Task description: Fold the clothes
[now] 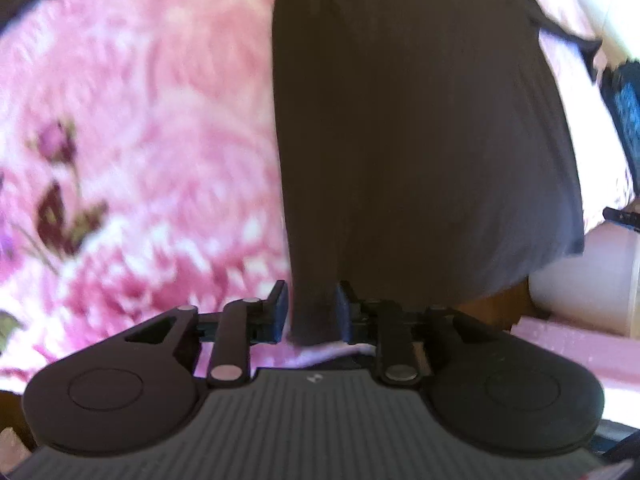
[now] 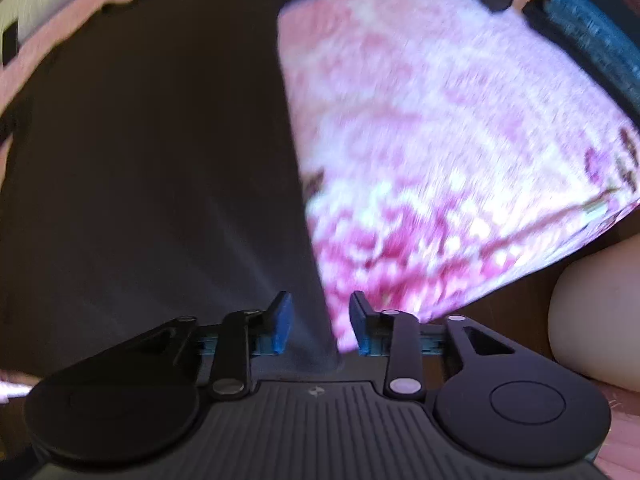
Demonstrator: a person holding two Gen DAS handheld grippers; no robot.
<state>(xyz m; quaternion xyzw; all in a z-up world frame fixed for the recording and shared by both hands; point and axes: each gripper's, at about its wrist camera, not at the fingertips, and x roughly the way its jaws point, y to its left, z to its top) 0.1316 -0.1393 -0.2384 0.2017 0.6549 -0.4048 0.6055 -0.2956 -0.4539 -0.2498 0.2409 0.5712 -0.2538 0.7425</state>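
A dark grey garment lies stretched over a pink floral bedspread. My left gripper is shut on a corner of the garment, and the cloth runs away from the fingers up the middle of the view. In the right wrist view the same dark garment fills the left half, with its straight edge against the pink bedspread. My right gripper has a corner of the garment between its fingers, which stand a little apart around it.
A blue patterned cloth lies at the right edge, and it shows at the top right of the right wrist view. A white rounded object sits at the right. Brown floor shows past the bed edge.
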